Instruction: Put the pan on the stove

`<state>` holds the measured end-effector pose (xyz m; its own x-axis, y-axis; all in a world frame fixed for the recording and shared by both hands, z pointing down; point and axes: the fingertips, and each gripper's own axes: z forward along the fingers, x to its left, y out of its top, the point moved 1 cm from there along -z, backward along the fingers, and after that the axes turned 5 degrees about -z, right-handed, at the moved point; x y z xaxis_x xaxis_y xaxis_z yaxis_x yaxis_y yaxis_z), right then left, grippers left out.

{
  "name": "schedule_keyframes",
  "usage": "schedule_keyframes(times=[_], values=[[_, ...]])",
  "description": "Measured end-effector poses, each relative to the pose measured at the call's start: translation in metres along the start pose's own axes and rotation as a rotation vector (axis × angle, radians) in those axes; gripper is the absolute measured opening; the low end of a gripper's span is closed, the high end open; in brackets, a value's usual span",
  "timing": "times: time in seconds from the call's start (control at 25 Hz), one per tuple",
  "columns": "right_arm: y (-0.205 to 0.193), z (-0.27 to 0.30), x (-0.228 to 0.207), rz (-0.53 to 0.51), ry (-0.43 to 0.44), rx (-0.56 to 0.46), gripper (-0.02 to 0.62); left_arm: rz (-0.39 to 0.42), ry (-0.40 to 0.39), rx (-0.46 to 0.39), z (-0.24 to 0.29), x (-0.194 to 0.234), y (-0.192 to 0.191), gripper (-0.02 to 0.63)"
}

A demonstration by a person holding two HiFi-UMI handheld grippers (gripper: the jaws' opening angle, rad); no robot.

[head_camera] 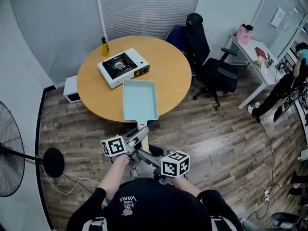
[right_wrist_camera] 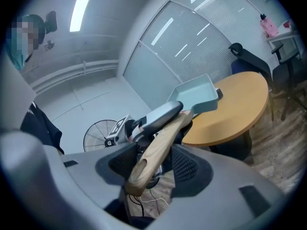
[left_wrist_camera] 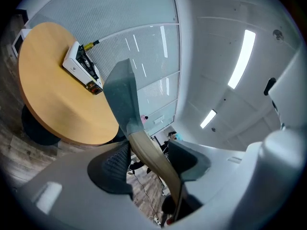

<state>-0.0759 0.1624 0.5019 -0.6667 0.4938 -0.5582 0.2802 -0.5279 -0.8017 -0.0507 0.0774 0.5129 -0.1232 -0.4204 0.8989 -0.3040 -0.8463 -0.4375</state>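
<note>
A light teal rectangular pan hangs over the near edge of the round wooden table, its wooden handle pointing back at me. My left gripper is shut on the handle, and the pan stands edge-on ahead of its jaws. My right gripper is open. The handle's free end lies between its pads with a gap on the right side. The white portable stove sits further back on the table, left of the pan.
A yellow bottle stands behind the stove. A black office chair is at the table's right, a fan on the floor at left, a white box under the table's left side. A desk and a person are far right.
</note>
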Motion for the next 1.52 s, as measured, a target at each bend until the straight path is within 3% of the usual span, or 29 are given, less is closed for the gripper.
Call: schedule_keyframes(times=[0.4, 0.68, 1.04, 1.52], values=[[0.033, 0.082, -0.022, 0.028, -0.062, -0.073, 0.21, 0.005, -0.029, 0.085, 0.002, 0.041, 0.076, 0.235], [0.044, 0.109, -0.034, 0.033, -0.1, -0.093, 0.21, -0.007, -0.051, 0.117, 0.007, 0.059, 0.099, 0.235], [0.067, 0.108, -0.08, 0.023, -0.045, -0.046, 0.212, -0.007, -0.017, 0.056, 0.051, 0.076, 0.117, 0.236], [0.123, 0.103, -0.155, -0.038, 0.107, 0.092, 0.212, -0.018, 0.055, -0.146, 0.122, 0.094, 0.16, 0.236]])
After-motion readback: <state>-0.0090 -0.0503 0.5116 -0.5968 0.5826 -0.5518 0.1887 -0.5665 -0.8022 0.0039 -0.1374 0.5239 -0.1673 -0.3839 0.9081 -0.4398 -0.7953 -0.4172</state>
